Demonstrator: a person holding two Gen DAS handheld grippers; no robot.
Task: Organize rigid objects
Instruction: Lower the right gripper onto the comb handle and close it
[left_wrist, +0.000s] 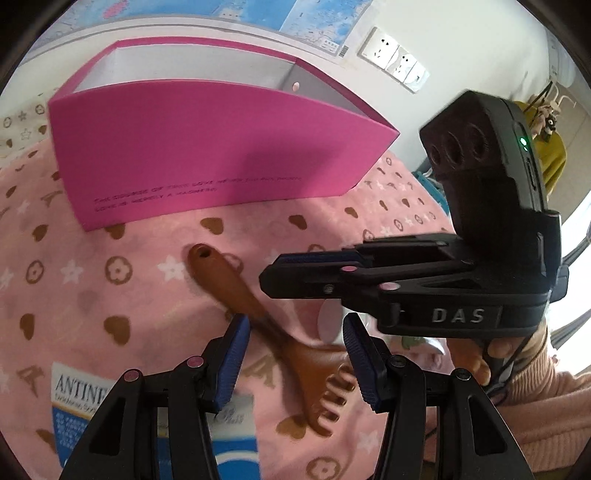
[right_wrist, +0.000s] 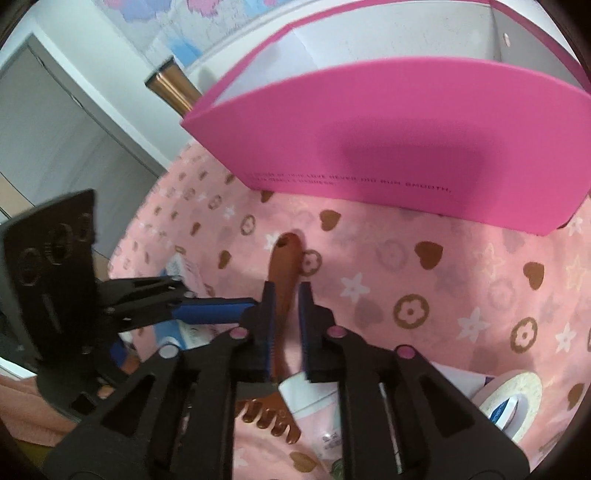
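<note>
A brown wooden comb (left_wrist: 258, 314) with a holed handle lies on the pink patterned blanket (left_wrist: 110, 295), in front of an open pink box (left_wrist: 207, 147). My left gripper (left_wrist: 295, 332) is open, its fingers on either side of the comb's neck. My right gripper (right_wrist: 286, 299) is open a little, its blue pads straddling the comb's handle (right_wrist: 284, 266) just above it. The right gripper (left_wrist: 273, 269) also shows from the side in the left wrist view. The pink box (right_wrist: 388, 147) stands beyond the comb in the right wrist view.
A blue and white carton (left_wrist: 81, 398) lies under my left gripper. A white tube (right_wrist: 314, 402) and a tape roll (right_wrist: 513, 398) lie at the near right. Wall sockets (left_wrist: 395, 59) are behind the box.
</note>
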